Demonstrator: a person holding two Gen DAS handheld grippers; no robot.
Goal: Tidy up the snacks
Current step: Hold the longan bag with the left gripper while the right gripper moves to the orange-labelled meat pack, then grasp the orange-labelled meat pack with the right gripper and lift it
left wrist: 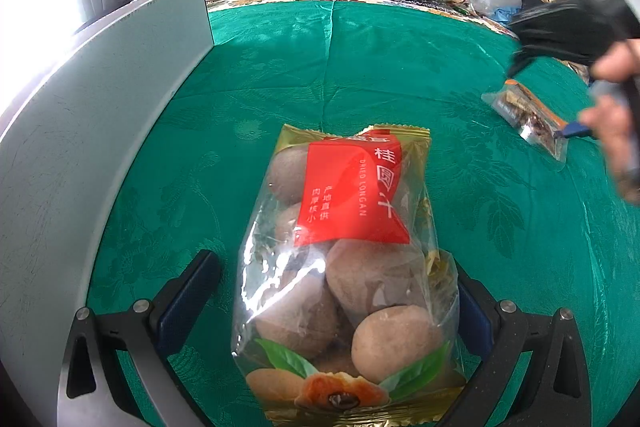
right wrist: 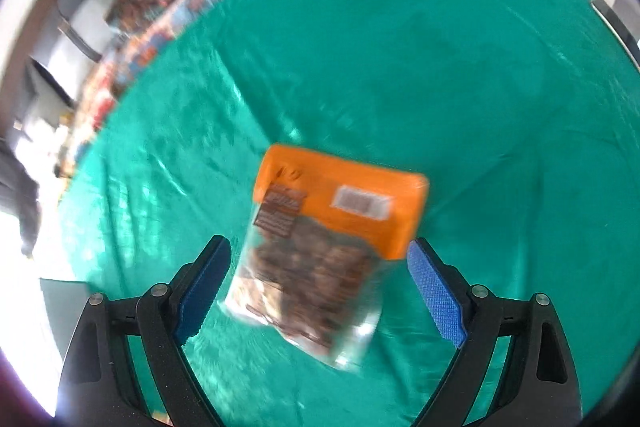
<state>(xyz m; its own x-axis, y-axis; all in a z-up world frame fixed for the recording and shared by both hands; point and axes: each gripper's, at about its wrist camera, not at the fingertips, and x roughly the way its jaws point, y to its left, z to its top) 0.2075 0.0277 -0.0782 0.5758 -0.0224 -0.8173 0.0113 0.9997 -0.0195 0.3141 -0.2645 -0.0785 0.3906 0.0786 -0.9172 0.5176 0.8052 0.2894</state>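
Left gripper (left wrist: 336, 291) jaws apart, longan bag (left wrist: 344, 267) lengthwise between them; right gripper (right wrist: 320, 279) jaws apart, apparently straddling blurred orange packet (right wrist: 328, 247) at lower centre

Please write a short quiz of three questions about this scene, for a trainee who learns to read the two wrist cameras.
1. True or false: the left gripper is shut on the dried longan bag.
2. Which colour is the top band of the snack packet between the open fingers of the right gripper? A) red B) orange C) blue
3. Fill in: both bags lie on a ____ cloth.

Key
1. False. The fingers stand apart on both sides of the bag, and no closing on it shows.
2. B
3. green
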